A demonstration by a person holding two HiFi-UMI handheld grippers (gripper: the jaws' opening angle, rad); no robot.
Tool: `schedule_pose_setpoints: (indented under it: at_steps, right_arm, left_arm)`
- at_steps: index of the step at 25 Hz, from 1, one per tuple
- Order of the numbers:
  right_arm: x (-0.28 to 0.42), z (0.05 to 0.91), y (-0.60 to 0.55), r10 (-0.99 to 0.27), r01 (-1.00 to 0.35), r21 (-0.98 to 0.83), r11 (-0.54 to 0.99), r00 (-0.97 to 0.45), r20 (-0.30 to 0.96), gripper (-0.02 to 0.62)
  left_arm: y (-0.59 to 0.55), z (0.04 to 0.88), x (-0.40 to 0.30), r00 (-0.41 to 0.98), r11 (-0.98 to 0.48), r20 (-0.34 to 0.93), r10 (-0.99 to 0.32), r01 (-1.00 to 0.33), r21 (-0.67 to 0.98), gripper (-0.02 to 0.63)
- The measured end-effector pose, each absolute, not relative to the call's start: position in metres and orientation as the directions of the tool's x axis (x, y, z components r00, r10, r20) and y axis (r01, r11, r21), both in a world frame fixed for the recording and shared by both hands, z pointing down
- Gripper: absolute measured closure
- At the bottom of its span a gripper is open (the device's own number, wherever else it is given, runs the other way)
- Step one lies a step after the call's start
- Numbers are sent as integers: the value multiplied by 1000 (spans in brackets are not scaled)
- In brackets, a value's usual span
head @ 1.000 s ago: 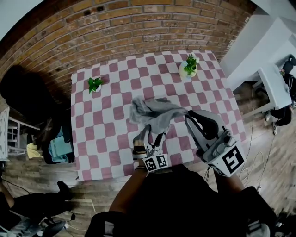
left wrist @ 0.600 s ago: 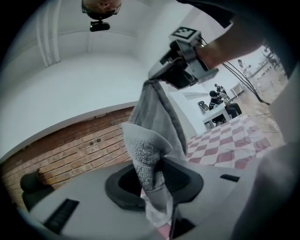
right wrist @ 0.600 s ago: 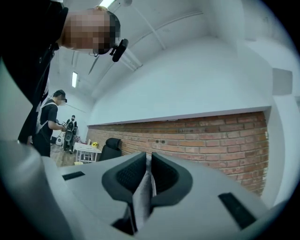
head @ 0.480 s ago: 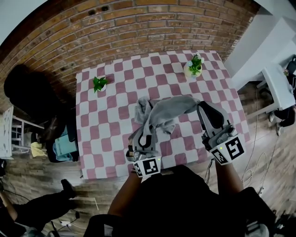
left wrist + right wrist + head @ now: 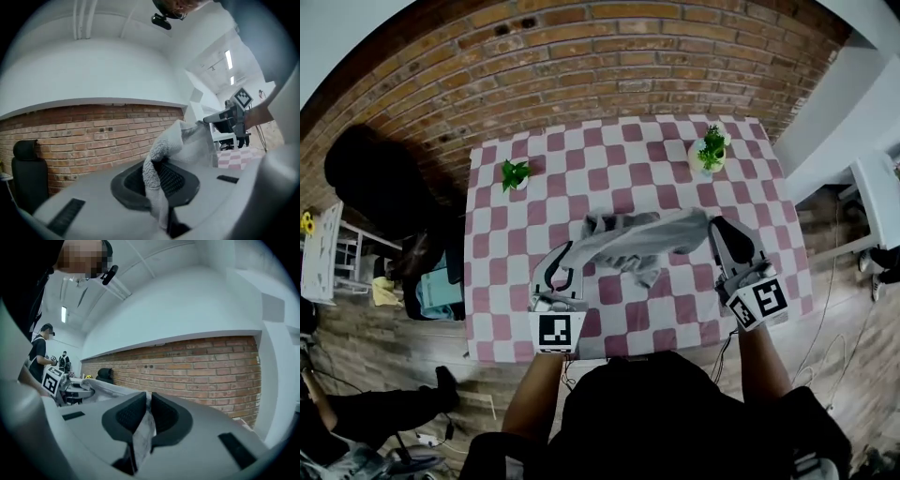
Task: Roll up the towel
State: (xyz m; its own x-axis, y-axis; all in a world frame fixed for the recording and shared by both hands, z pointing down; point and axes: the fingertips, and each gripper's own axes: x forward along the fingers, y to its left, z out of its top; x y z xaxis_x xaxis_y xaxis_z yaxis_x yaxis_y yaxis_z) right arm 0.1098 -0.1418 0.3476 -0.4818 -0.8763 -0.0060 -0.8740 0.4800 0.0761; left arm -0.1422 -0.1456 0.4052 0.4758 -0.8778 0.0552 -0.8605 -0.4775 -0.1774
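Head view
- Towel [image 5: 649, 239]: grey, held up over the table [image 5: 502, 314] and stretched in a band between the two grippers, with a loose fold hanging from its middle
- Left gripper [image 5: 569, 249]: marker cube towards the person, jaws pointing away, tips at the towel's left end
- Right gripper [image 5: 716, 227]: marker cube towards the person, tips at the towel's right end
- Table: covered in a pink and white check cloth; potted plant [image 5: 516, 174] near its far left corner, flowering plant [image 5: 711, 150] near its far right corner, both well apart from the towel
- Brick wall [image 5: 581, 56] behind the table; black chair [image 5: 375, 178] to the left of it

Left gripper view
- Left gripper [image 5: 158, 177]: jaws have just been closing and are clenched on the towel [image 5: 161, 154]; a thick looped edge rises between the pads and the cloth runs off to the right
- Right gripper [image 5: 229, 115]: seen at the far end of the cloth, marker cube uppermost
- Brick wall and black chair in the background at left

Right gripper view
- Right gripper [image 5: 146, 414]: jaws pressed together on a thin edge of the towel [image 5: 143, 437], which hangs down between the pads
- Left gripper [image 5: 63, 383]: seen at left, with the towel stretching towards it
- Person [image 5: 40, 352] in dark clothes standing in the far background at left
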Motion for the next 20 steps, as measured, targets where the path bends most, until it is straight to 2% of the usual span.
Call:
schedule_pose_setpoints:
  at_steps: [7, 13, 16, 20]
  right_arm:
    - [113, 382, -228, -836, -830, 106, 548, -547, 40, 560]
    - [107, 334, -345, -795, -776, 186, 602, -605, 46, 560]
    - [107, 283, -407, -808, -778, 245, 578, -587, 41, 560]
    - [108, 181, -468, -838, -798, 333, 502, -544, -39, 560]
  left_arm:
    - [-246, 422, -139, 498, -542, 217, -839, -796, -268, 597]
    - [-378, 390, -139, 531, -623, 361, -767, -751, -219, 598]
    - [-438, 335, -143, 503, -588, 346, -792, -781, -211, 598]
    - [-496, 227, -144, 467, -523, 249, -848, -811, -261, 598]
